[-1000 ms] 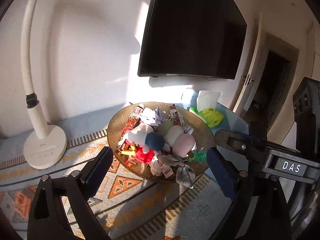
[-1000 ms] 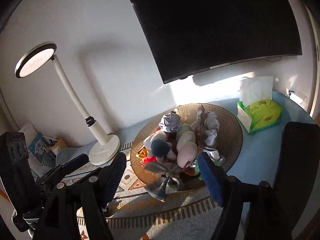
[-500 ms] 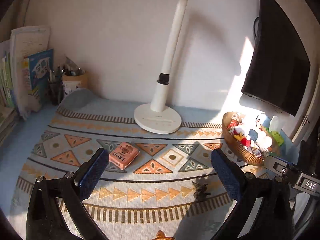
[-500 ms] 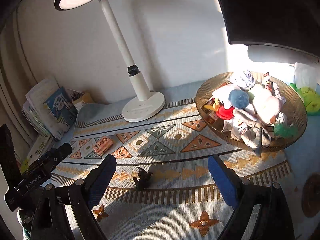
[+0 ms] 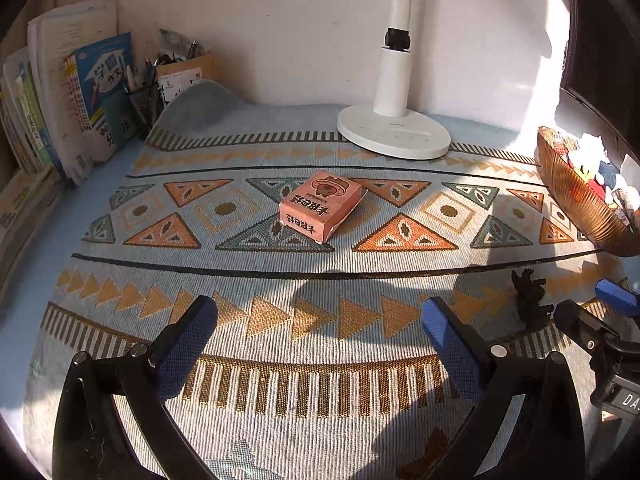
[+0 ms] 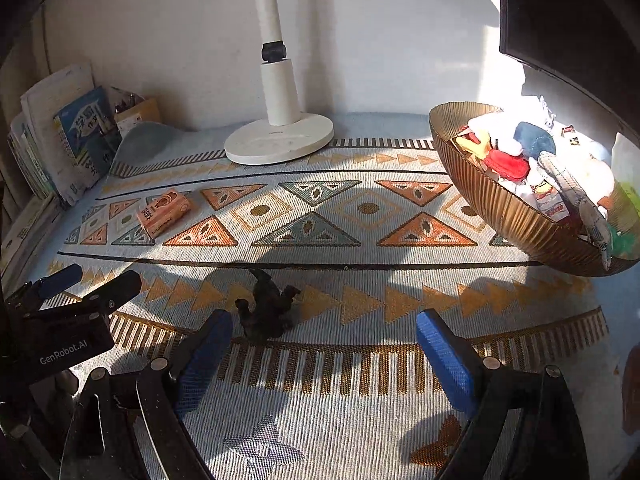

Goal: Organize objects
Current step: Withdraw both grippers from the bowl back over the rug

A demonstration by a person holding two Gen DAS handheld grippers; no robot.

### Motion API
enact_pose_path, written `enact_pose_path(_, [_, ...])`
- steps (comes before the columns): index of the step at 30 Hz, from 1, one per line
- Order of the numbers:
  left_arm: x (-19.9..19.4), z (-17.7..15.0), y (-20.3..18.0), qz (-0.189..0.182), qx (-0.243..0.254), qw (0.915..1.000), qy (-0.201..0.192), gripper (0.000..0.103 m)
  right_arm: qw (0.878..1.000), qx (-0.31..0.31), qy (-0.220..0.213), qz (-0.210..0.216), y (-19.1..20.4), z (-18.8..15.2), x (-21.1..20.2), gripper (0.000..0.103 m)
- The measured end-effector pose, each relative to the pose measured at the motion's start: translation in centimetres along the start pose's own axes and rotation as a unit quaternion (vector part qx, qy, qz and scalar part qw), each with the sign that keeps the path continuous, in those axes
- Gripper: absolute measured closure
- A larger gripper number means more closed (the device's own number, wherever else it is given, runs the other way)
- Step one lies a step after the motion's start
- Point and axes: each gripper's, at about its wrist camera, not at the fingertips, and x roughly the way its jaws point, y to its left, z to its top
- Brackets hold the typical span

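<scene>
A pink card box [image 5: 322, 206] lies on the patterned mat [image 5: 240, 272], ahead of my left gripper [image 5: 320, 320], which stands open and empty well short of it. The same pink box [image 6: 163, 211] shows far left in the right wrist view. A small dark dinosaur figure [image 6: 266, 306] stands on the mat just ahead of my right gripper's left finger; that gripper [image 6: 324, 340] is open with nothing between its pads. The dark figure [image 5: 530, 298] also shows at the right of the left wrist view. A gold ribbed bowl [image 6: 516, 216] full of plush toys and packets sits at the right.
A white desk lamp [image 6: 280, 136] stands at the back middle. Books [image 5: 76, 100] and a pen holder [image 5: 144, 96] line the left wall. A dark screen [image 6: 568, 20] hangs at the upper right. My left gripper's body [image 6: 60, 332] is at the left in the right wrist view.
Both grippers swung left away from the bowl and sank toward the mat. The pink box and the dark figure came into view and now appear closer. Both pairs of jaws stand a little wider.
</scene>
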Motion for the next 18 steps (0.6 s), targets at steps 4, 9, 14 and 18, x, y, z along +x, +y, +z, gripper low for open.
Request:
enact_pose_path(4, [0.4,-0.1,0.2,0.003,-0.006,0.9999,0.012,0.001,1.0,0.002,0.007,0.0,-0.1,0.0,0.3,0.01])
enact_pose_path(9, [0.7,-0.1,0.2,0.002,-0.008,0.9997,0.021,0.001,1.0,0.006,0.024,0.0,-0.2,0.0,0.9,0.01])
enact_pose_path(14, [1.0,-0.1,0.2,-0.002,-0.008,0.9996,0.028,0.001,0.999,0.01,0.033,-0.003,-0.3,0.0,1.2,0.009])
enact_pose_path(18, [1.8,-0.1,0.0,-0.007,-0.006,0.9987,0.051,0.001,0.999,0.015,0.039,-0.002,-0.4,0.1,1.3,0.006])
